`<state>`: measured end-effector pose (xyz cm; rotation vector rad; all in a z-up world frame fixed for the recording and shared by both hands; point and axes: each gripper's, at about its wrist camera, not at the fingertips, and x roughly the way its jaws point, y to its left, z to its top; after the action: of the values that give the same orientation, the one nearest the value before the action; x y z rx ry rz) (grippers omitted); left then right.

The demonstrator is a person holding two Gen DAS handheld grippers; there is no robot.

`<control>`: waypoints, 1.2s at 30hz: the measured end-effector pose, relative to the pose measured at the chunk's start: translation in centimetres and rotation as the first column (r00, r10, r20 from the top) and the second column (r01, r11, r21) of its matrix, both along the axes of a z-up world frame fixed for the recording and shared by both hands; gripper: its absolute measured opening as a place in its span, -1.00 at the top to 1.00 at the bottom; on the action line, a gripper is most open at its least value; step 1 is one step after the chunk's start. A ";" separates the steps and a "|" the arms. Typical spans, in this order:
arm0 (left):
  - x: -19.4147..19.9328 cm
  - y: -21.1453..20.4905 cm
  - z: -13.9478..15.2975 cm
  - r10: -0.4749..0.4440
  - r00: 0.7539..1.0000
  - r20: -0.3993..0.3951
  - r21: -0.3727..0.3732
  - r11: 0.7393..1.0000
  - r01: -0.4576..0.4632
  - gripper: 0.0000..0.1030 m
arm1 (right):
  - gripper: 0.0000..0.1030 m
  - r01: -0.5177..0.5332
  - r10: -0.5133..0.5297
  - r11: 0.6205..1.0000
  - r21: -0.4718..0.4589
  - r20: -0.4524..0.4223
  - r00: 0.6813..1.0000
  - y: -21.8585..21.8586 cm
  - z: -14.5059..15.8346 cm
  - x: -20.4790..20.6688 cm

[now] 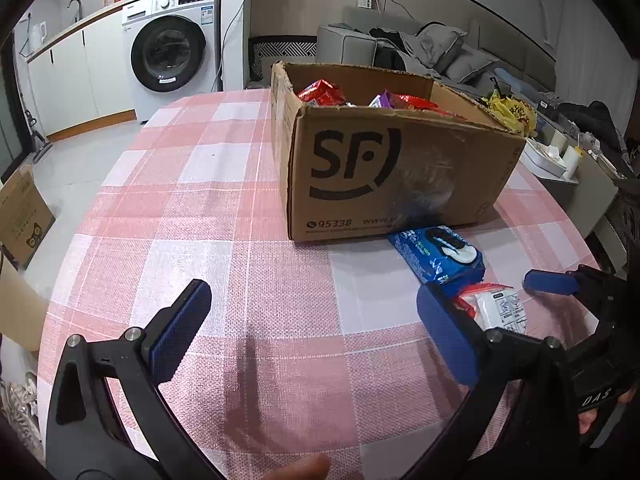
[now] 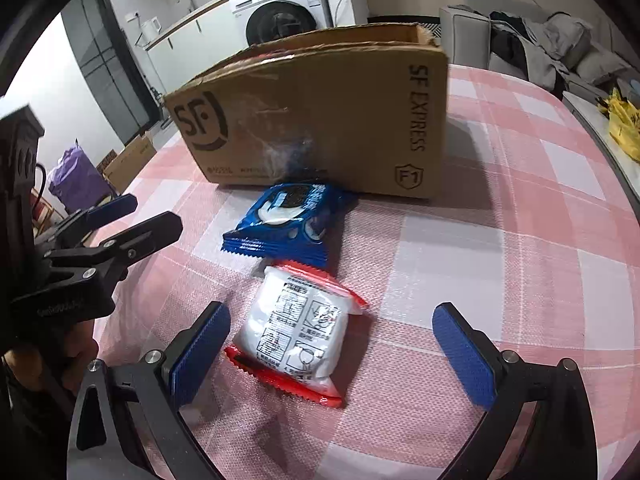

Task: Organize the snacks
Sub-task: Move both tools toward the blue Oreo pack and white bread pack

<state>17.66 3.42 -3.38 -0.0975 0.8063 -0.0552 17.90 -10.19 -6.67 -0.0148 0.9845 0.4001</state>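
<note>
An open SF cardboard box stands on the pink checked tablecloth, with red and purple snack packets inside. A blue cookie packet lies against its front wall. Just nearer lies a white packet with red edges. My right gripper is open around the white packet, which sits closer to the left pad. My left gripper is open over bare cloth, left of both packets, with nothing between its pads.
A washing machine and counter stand beyond the table's far left edge. A sofa with clothes is behind the box. To the right are a yellow bag and a white tray. A carton sits on the floor.
</note>
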 end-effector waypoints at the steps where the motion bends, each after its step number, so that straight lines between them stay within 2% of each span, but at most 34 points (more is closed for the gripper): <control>1: 0.1 0.0 -0.1 0.001 1.000 -0.004 0.001 1.000 -0.001 -0.99 | -1.00 -0.002 0.002 1.000 -0.018 0.004 1.000 0.2 -0.1 0.0; 9: 0.5 0.0 -0.6 -0.001 1.000 -0.015 0.004 1.000 0.001 -0.99 | -1.00 0.042 -0.042 0.997 -0.064 0.004 0.999 -1.3 -0.4 0.5; 14: 0.7 -0.4 -0.8 -0.013 1.000 -0.022 0.000 1.000 0.013 -0.99 | -1.00 0.104 -0.104 0.993 -0.055 -0.007 0.995 -4.1 -0.6 1.0; 20: 1.1 -1.4 -0.9 -0.034 0.999 -0.038 0.003 0.999 0.034 -0.99 | -1.00 0.120 -0.119 0.991 -0.055 0.010 0.993 -4.9 -0.7 1.9; 33: 3.3 -5.5 -1.2 -0.093 0.991 -0.096 -0.031 0.995 0.090 -0.99 | -0.99 0.200 -0.199 0.978 -0.057 0.026 0.980 -8.2 -0.8 2.8; 36: 3.7 -7.3 -1.3 -0.116 0.988 -0.100 0.002 0.993 0.117 -0.99 | -0.99 0.202 -0.201 0.978 -0.053 0.028 0.979 -8.7 -0.7 2.6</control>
<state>21.35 -3.86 -4.71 -0.0459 0.9120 -0.1590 20.53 -18.90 -7.38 0.0298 0.9644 0.1855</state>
